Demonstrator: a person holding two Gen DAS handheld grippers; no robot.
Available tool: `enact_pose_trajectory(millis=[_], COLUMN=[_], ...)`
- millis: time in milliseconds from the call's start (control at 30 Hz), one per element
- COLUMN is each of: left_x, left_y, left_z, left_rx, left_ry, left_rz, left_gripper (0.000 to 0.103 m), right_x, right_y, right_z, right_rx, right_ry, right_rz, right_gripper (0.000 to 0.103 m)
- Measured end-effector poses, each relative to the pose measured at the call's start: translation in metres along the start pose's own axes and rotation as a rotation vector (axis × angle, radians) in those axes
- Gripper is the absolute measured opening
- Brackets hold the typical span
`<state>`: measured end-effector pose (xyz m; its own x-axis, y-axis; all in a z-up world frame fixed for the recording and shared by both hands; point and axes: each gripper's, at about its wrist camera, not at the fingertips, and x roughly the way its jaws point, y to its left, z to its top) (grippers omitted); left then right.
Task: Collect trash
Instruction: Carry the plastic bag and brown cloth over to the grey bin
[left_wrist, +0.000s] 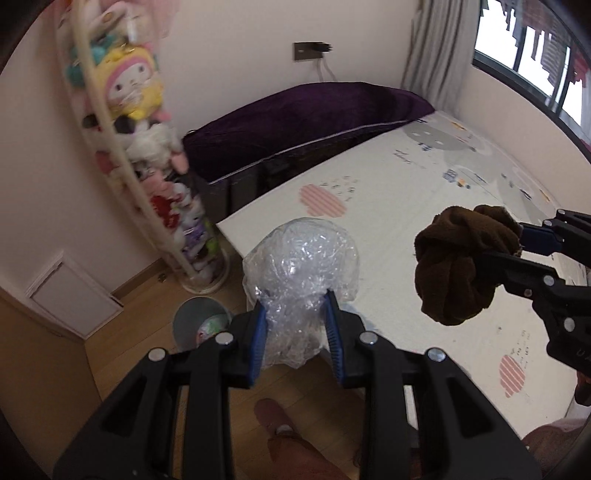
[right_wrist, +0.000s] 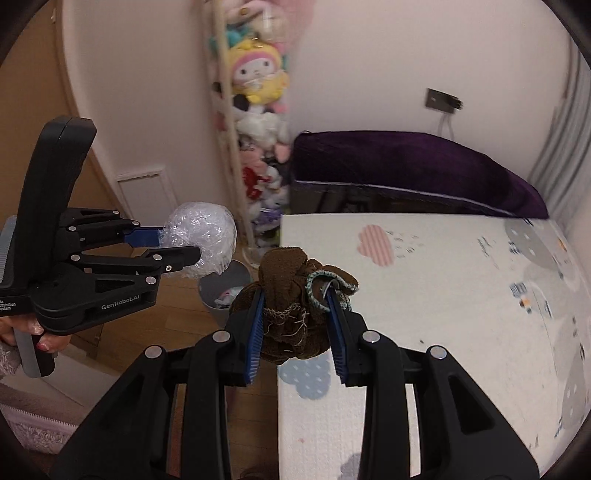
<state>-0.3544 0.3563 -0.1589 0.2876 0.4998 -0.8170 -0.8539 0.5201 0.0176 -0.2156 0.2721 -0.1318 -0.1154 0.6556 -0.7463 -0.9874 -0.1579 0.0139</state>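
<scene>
My left gripper (left_wrist: 295, 314) is shut on a crumpled wad of clear bubble wrap (left_wrist: 301, 266), held in the air over the corner of the bed. From the right wrist view the same wad (right_wrist: 207, 236) sits in the left gripper (right_wrist: 181, 243) at the left. A balled-up brown rag (right_wrist: 291, 317) with frayed threads and a teal edge is pinched in my right gripper (right_wrist: 295, 314); in the left wrist view that rag (left_wrist: 461, 258) hangs at the right, above the mattress. A grey trash bin (left_wrist: 197, 321) (right_wrist: 221, 291) stands on the wooden floor beside the bed, with some trash inside.
The bed (left_wrist: 424, 206) has a white patterned cover and a purple pillow (left_wrist: 306, 118) at its head. A tall rack of plush toys (left_wrist: 147, 173) stands against the wall by the bin. A person's slippered foot (left_wrist: 273, 413) is on the floor below.
</scene>
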Motion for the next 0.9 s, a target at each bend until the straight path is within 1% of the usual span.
enact_pose_trajectory(millis=[133,233,300,433,533,667,767,900], left_x=[0.011,0.018,0.023,0.041,0.06,0.095,0.127,0.169], left_y=[0.091,0.147,0.177,0.218,0.244,0.268,0.283,0.297], left_z=[-0.004,-0.006,-0.006,-0.01,-0.017,-0.03,-0.041,-0.056], left_rx=[-0.069,-0.092,-0.124,-0.181,-0.242,-0.316,-0.372,-0.404], left_ry=[0.045,0.062,0.072,0.091,0.108,0.13,0.149,0.148], left_rz=[0.062,0.109,0.121,0.154,0.164,0.167,0.169,0.177], left_gripper=[0.029,0.029,0.029,0.03,0.03,0.03,0.03,0.03], right_x=[0.062,0.101,0.124,0.174,0.214,0.27,0.319,0.378], right_y=[0.06,0.094,0.116,0.149,0.163,0.168,0.171,0.175], right_z=[0.056,0.092,0.111,0.133,0.139,0.136,0.129,0.112], right_rx=[-0.04,-0.042,-0.054,-0.09,-0.122,-0.16,-0.188,-0.23], right_ry=[0.027,0.038,0.047,0.081,0.115,0.158,0.185,0.213], right_rz=[0.084,0.129,0.153,0.188,0.206,0.237,0.267,0.286], right_gripper=[0.03,0.03,0.03,0.03,0.03,0.03,0.03,0.03])
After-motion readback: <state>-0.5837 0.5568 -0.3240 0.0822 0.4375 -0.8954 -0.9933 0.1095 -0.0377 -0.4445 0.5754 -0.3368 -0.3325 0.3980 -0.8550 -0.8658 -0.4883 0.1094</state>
